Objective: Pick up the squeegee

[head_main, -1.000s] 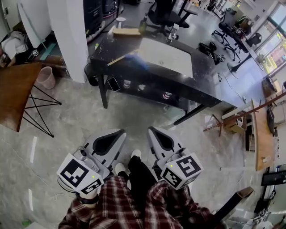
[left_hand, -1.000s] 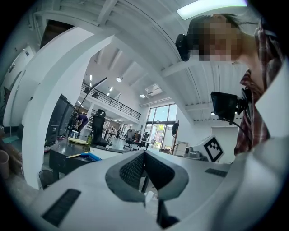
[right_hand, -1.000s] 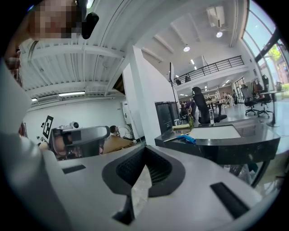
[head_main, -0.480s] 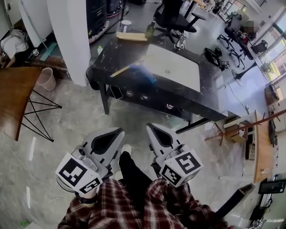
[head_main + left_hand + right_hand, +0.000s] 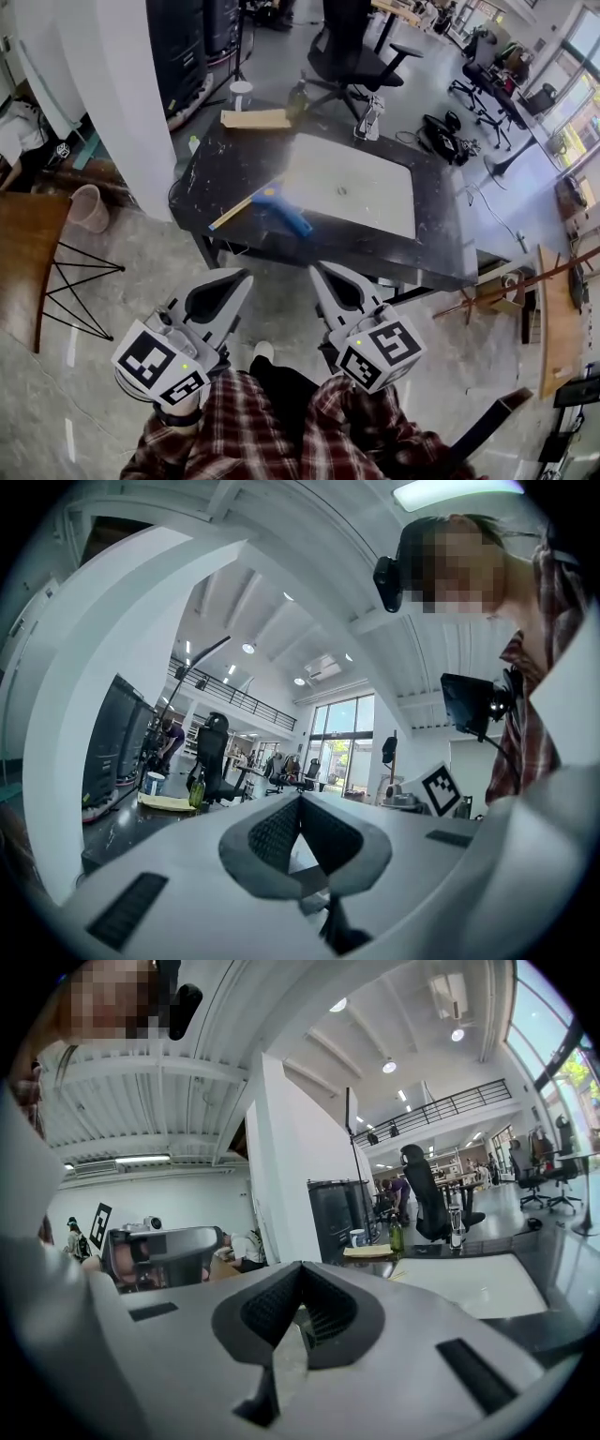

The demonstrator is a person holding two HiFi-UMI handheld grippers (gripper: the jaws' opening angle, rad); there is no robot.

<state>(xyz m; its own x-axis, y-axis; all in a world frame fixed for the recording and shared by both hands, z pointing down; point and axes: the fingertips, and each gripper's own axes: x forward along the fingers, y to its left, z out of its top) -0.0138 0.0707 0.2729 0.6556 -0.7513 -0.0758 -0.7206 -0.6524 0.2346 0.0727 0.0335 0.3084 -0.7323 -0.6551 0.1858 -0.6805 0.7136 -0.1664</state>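
Observation:
The squeegee [image 5: 269, 203], with a blue head and a pale yellow handle, lies on the black table [image 5: 441, 234] near its front left part, beside a white sheet [image 5: 352, 183]. My left gripper [image 5: 246, 275] is shut and empty, held level short of the table's front edge, below the squeegee in the head view. Beside it, my right gripper [image 5: 316, 269] is shut too, with nothing in it. In the left gripper view the left gripper [image 5: 300, 799] shows its jaws meeting at the tips. The right gripper [image 5: 300, 1267] looks the same in its own view.
At the table's far edge lie a flat cardboard piece [image 5: 255, 119], a green bottle [image 5: 298, 98], a white cup [image 5: 241, 94] and a clear bottle [image 5: 368, 117]. A white pillar [image 5: 103, 94] stands at left, with a pink bin [image 5: 86, 208] and a wooden table [image 5: 23, 244]. An office chair [image 5: 352, 47] stands behind.
The person has walked forward, so the table and squeegee are nearer and lower in the head view. Both grippers moved along with the person and stayed shut.

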